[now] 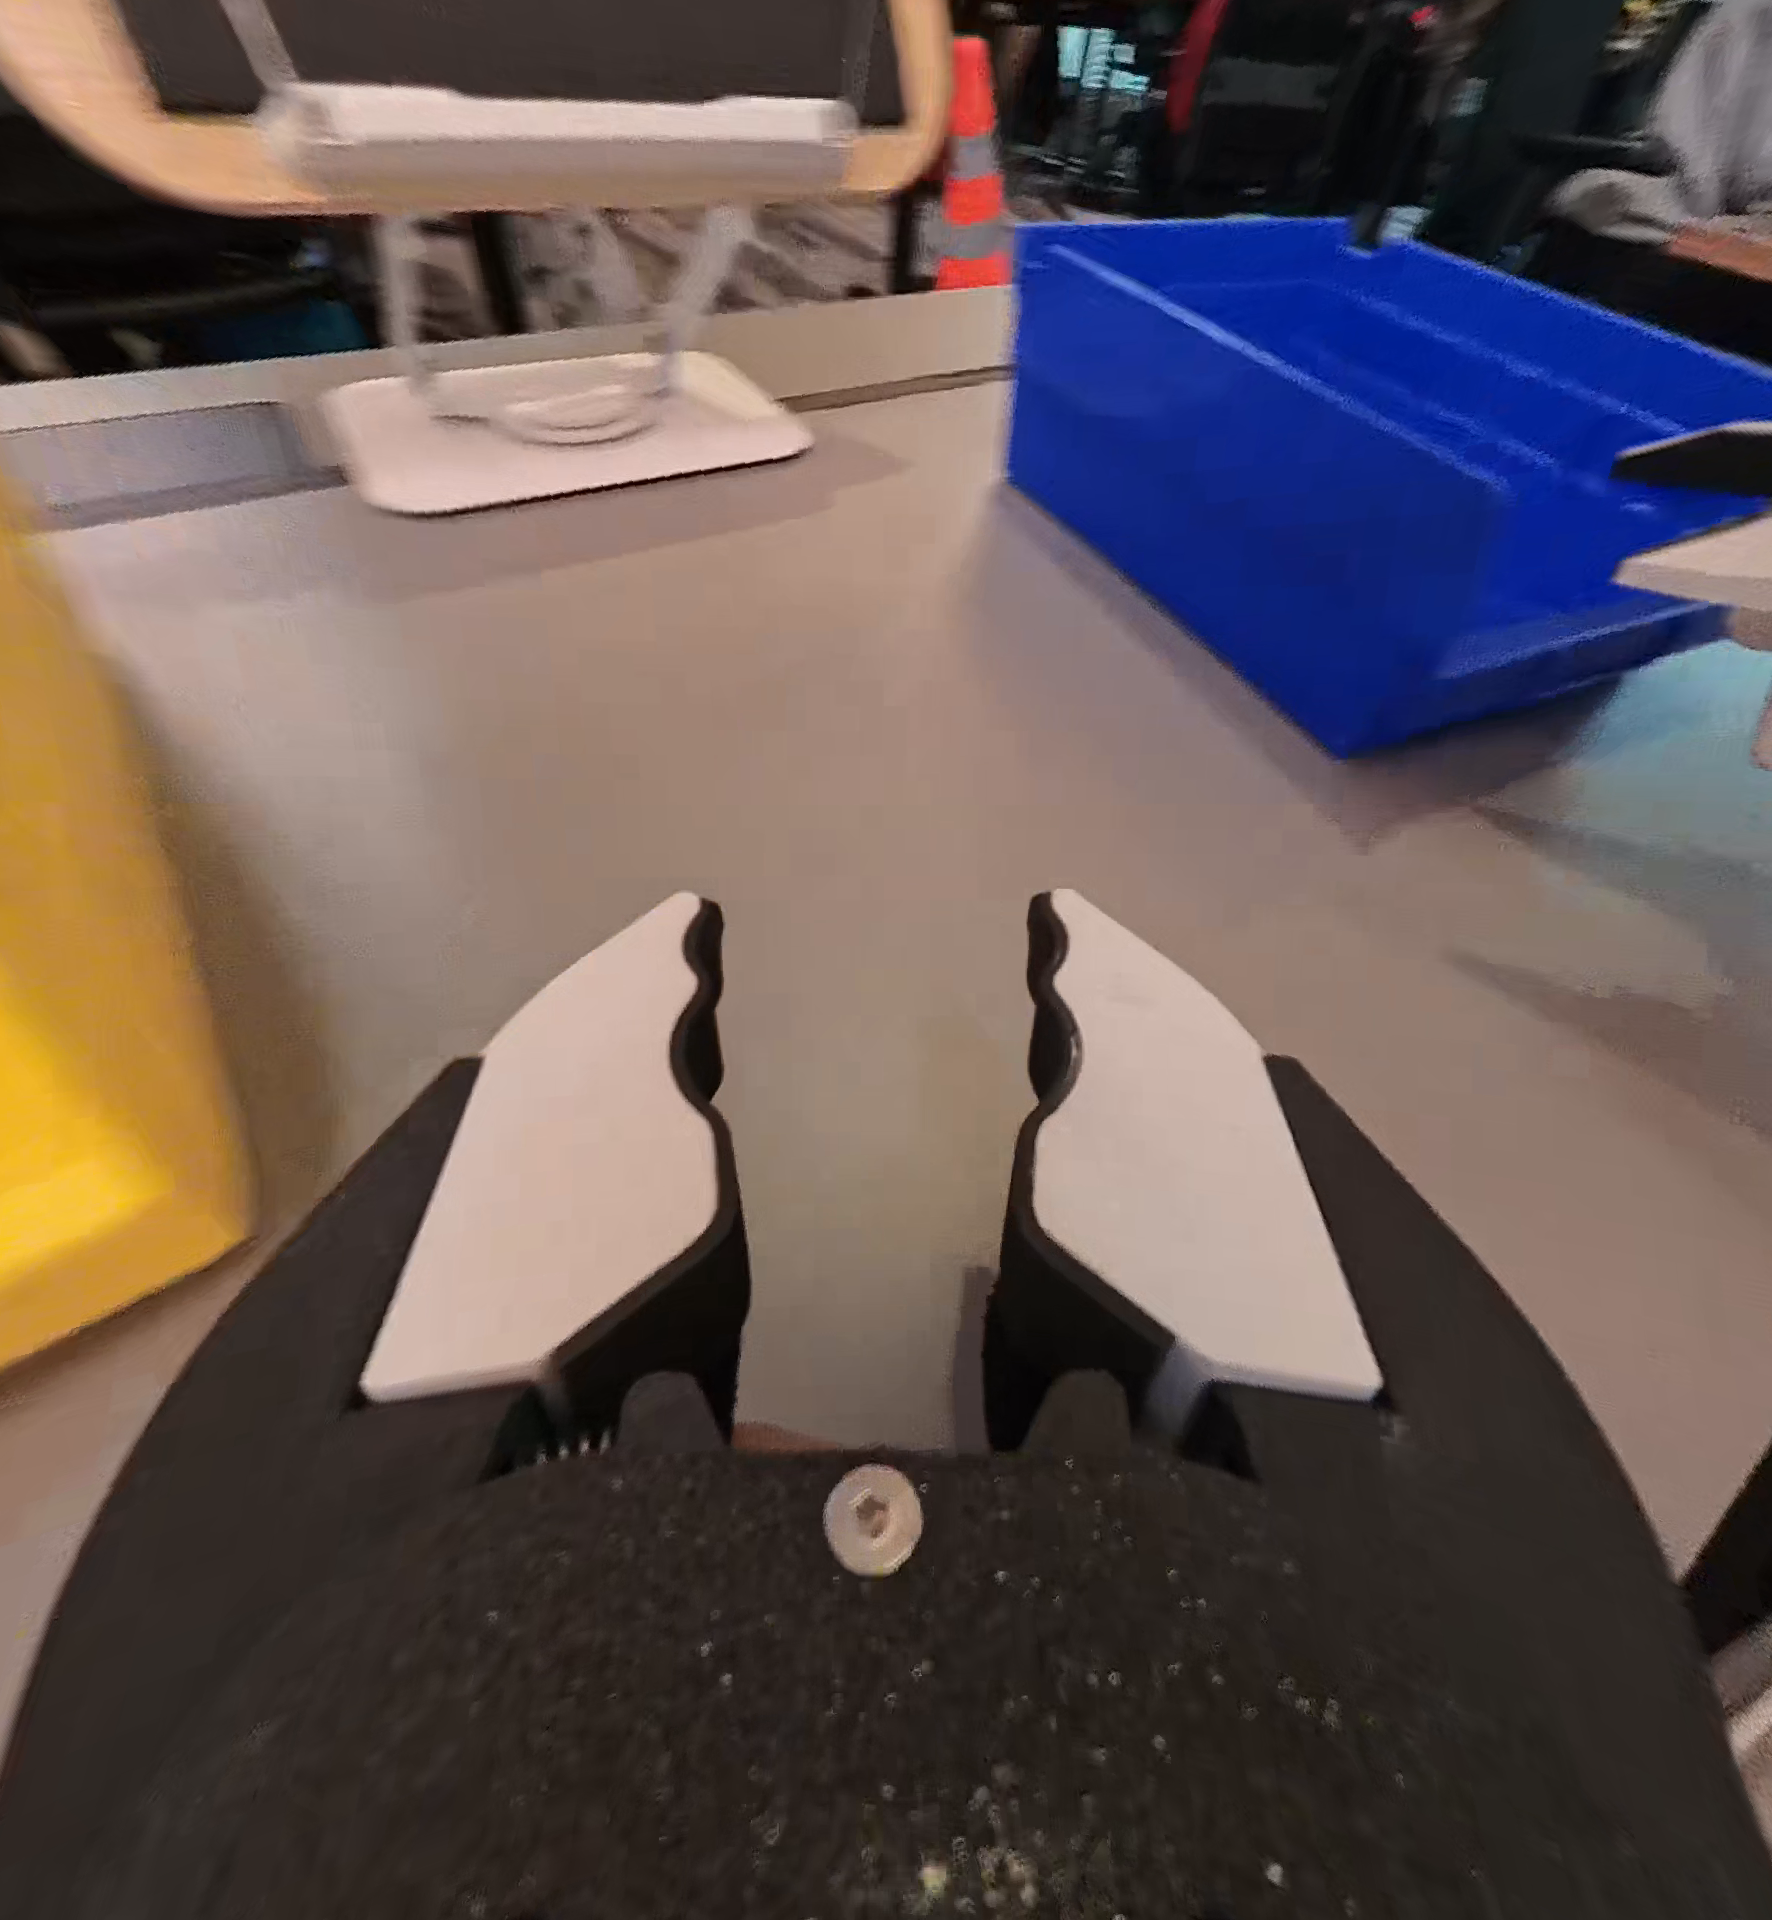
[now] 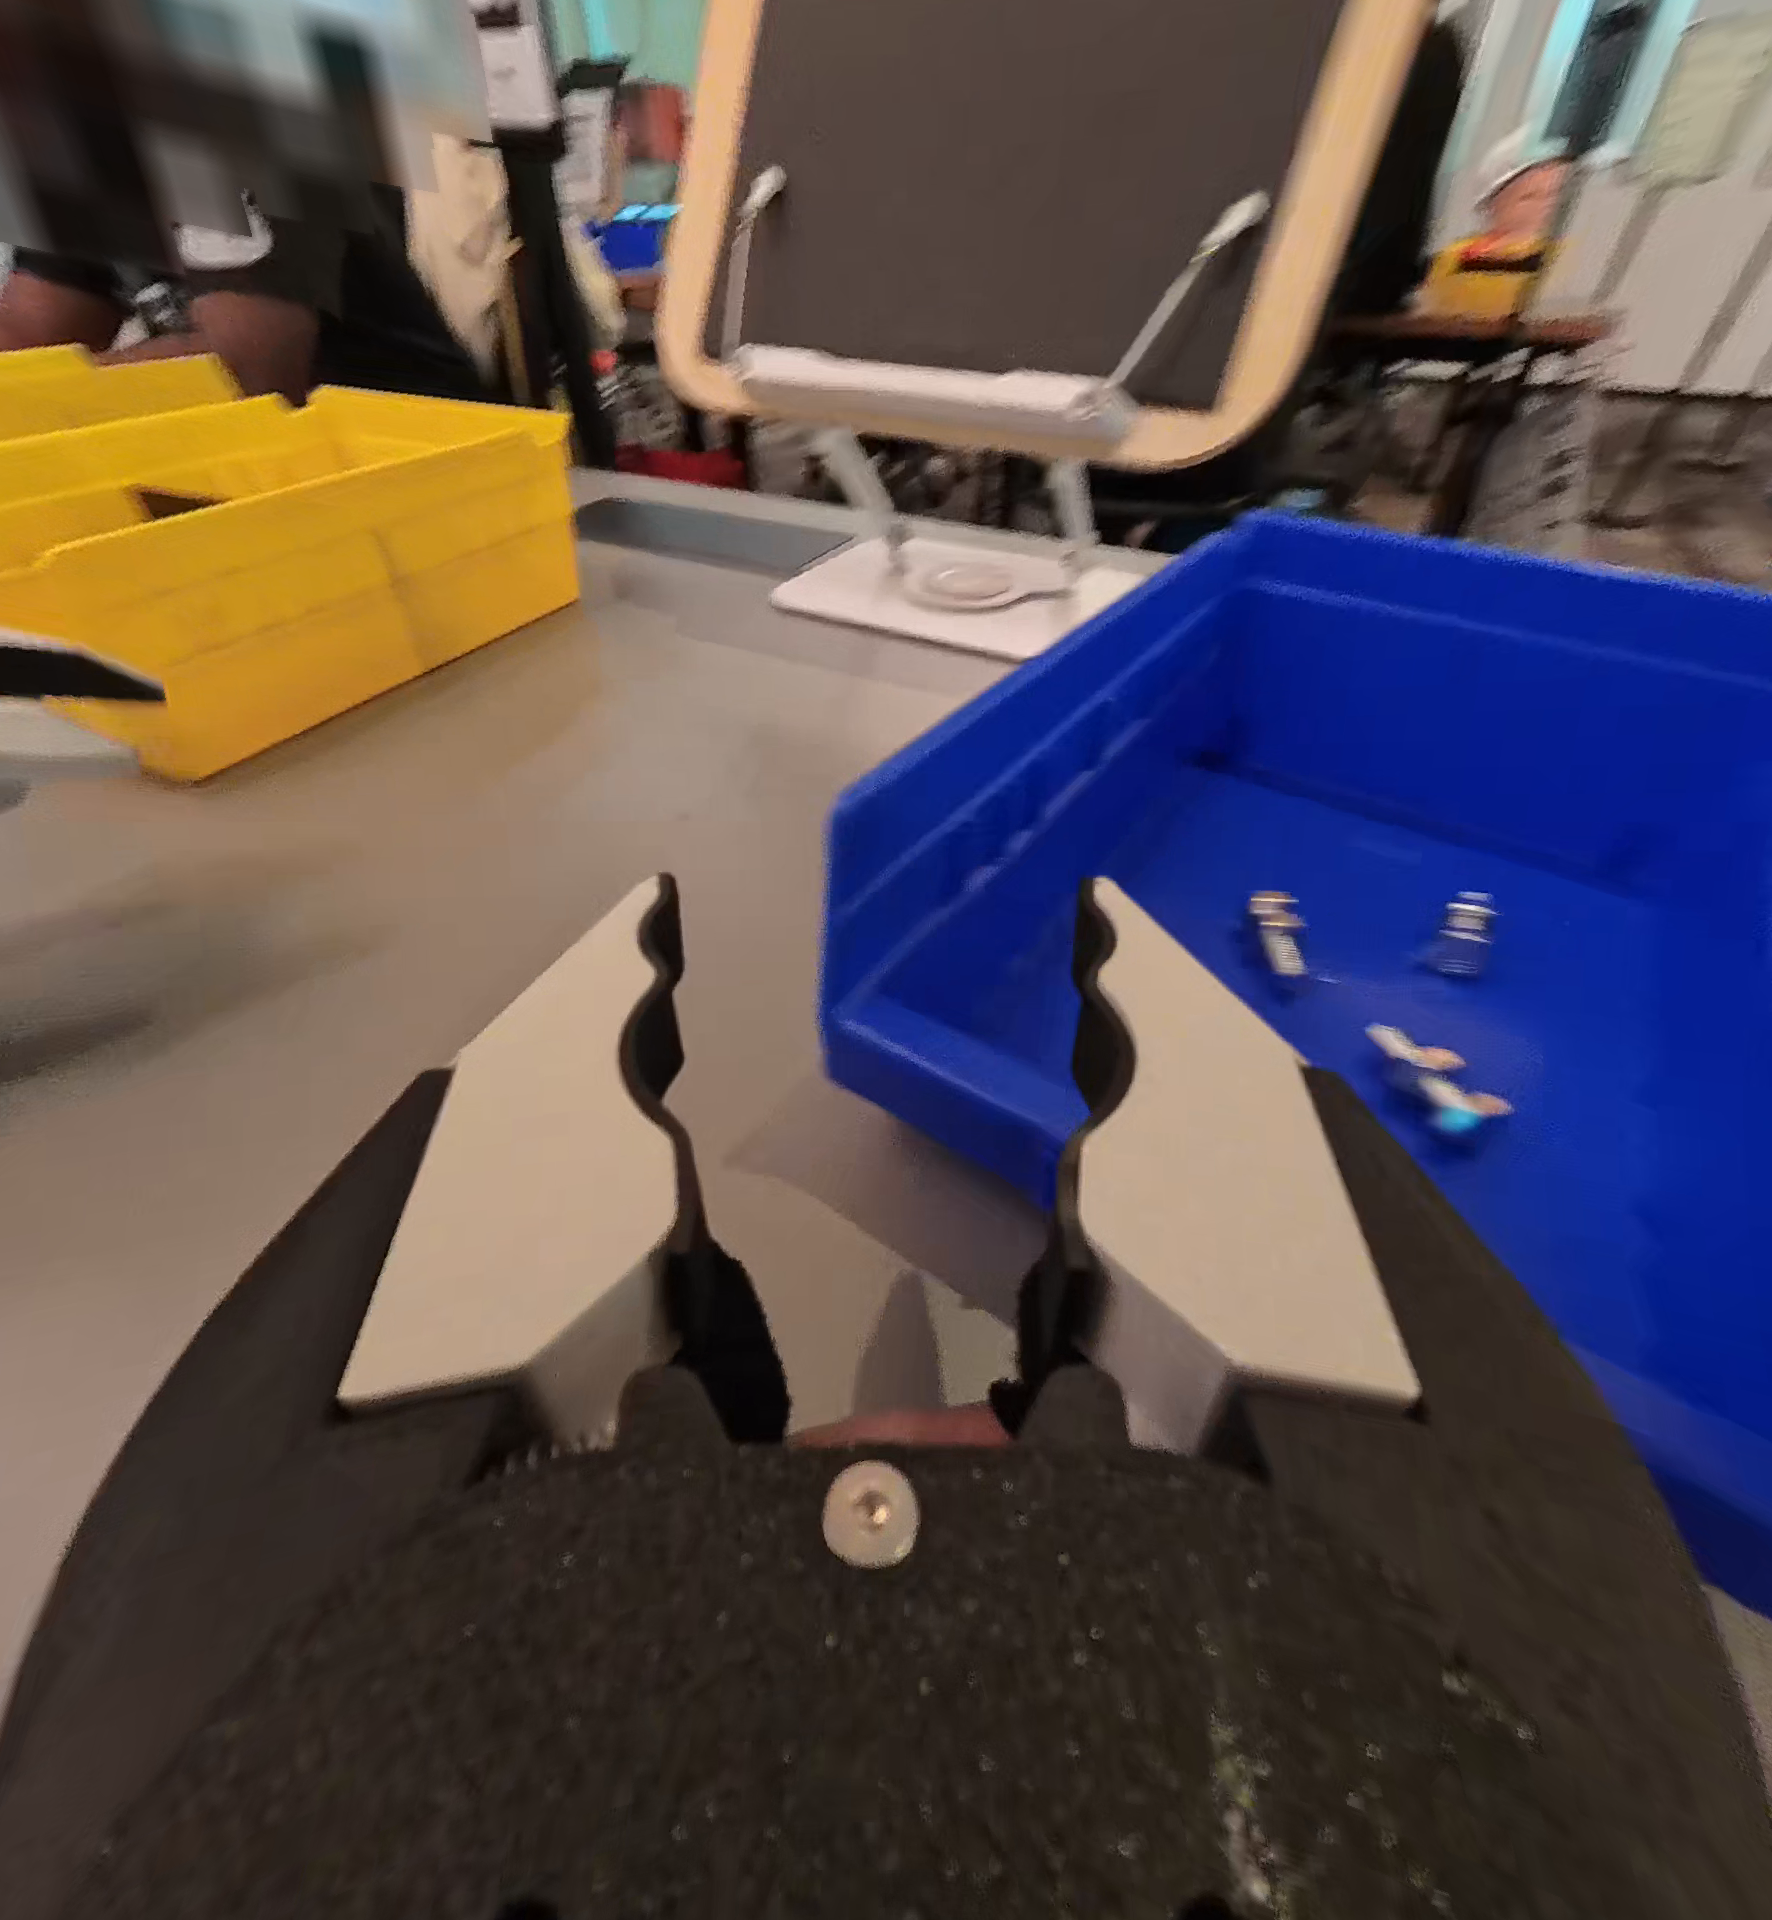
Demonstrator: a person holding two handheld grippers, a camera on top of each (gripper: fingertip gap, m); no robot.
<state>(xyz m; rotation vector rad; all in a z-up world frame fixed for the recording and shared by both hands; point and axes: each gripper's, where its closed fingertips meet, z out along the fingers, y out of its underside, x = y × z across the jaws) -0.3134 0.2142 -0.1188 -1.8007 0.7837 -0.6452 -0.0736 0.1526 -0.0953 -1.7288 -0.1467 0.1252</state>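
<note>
Our right tongs (image 2: 877, 904) gape wide with nothing between them, poised over the near corner of the blue bin (image 2: 965, 831) at centre right, which holds a few small metal parts (image 2: 1381, 997). Our left tongs (image 1: 874, 925) stand partly open on nothing, above bare grey bench (image 1: 757, 675). The yellow bins (image 2: 290, 582) sit at upper left. A framed board on a white stand (image 2: 965, 395) rises at the top, behind.

Evenly and softly lit from overhead, with faint shadows on the glossy tabletop (image 1: 861, 675), heavy motion blur (background worst), and wide-angle bending at edges.
</note>
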